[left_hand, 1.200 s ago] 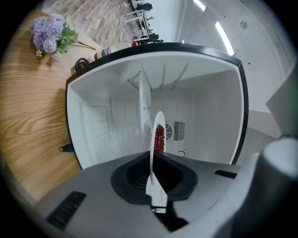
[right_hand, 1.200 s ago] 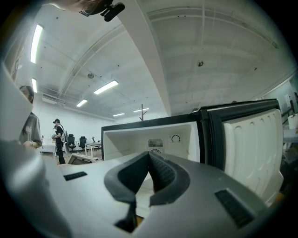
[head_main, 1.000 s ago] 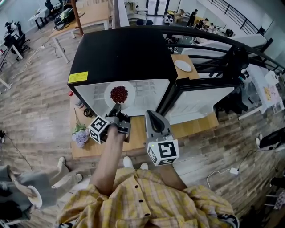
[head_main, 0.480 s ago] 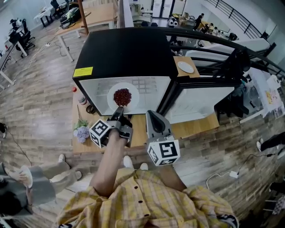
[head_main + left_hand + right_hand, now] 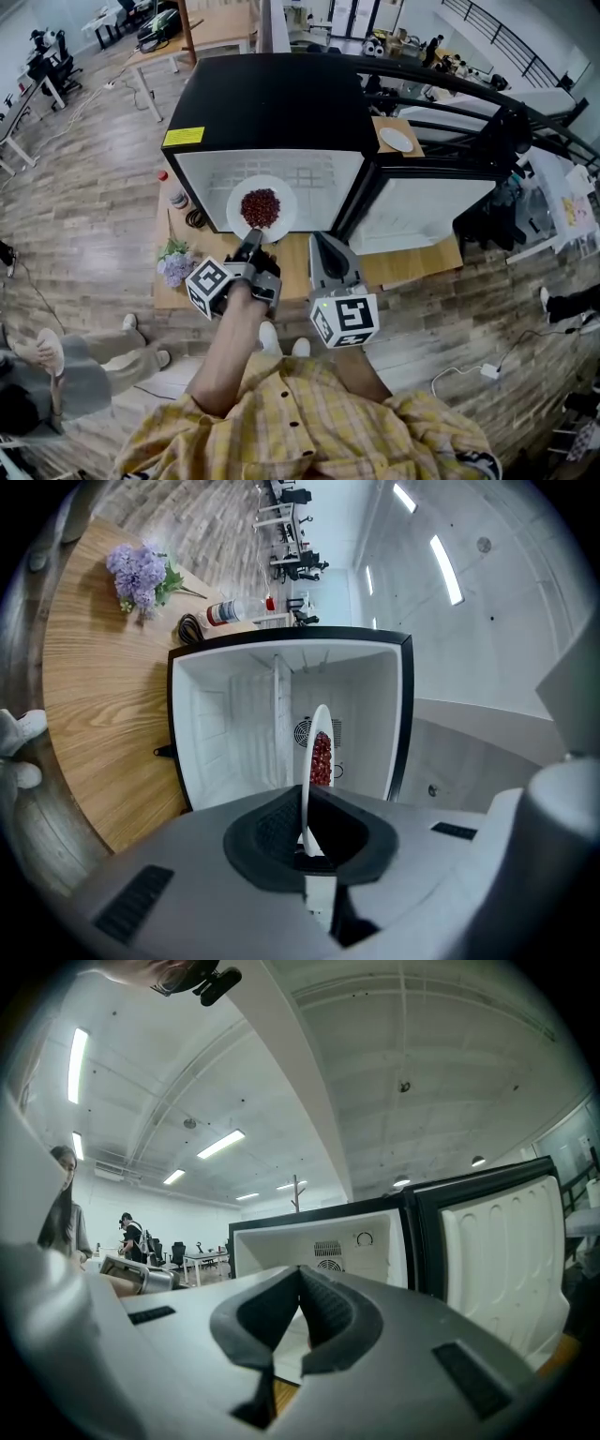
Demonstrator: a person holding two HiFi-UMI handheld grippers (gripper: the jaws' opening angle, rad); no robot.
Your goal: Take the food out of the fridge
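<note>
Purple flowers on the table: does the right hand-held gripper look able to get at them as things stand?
Probably not directly. The flowers lie at the table's left end, and the left hand-held gripper, shut on the plate, and its forearm stand between them and the right hand-held gripper.

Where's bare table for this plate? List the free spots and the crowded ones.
Free: the bare wood of the table under the open fridge door, right of the right gripper. A narrower strip shows between it and the left gripper. Crowded: the left end beside the fridge, where flowers, cable and bottle lie.
</note>
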